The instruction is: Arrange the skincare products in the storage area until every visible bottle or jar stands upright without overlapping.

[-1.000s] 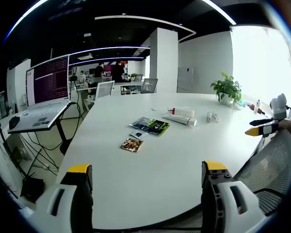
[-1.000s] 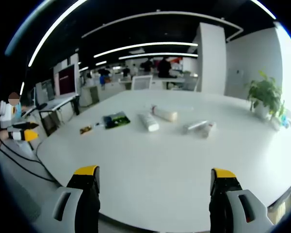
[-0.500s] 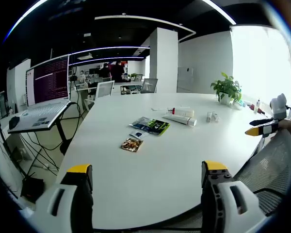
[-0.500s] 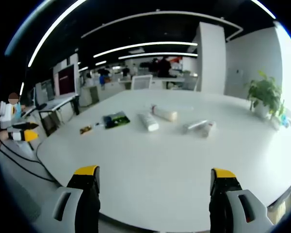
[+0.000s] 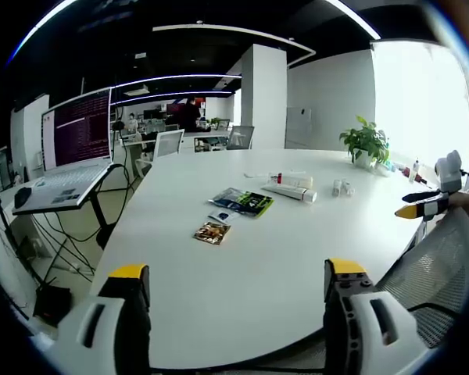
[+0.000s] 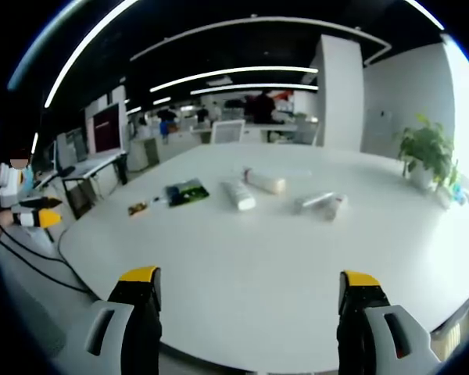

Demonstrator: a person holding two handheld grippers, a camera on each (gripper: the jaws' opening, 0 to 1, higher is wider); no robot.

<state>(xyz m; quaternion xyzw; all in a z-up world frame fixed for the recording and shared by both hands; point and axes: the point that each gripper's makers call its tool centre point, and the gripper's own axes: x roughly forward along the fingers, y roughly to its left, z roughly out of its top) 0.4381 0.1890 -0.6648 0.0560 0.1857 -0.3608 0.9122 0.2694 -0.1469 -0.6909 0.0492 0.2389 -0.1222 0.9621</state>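
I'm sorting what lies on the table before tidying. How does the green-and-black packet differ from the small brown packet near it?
The green-and-black packet is larger and longer; the small brown packet is squarish. In the left gripper view the green-and-black packet lies farther up the white table, closer to the white tubes; the small brown packet lies closer to the camera. Both lie flat, apart, untouched.
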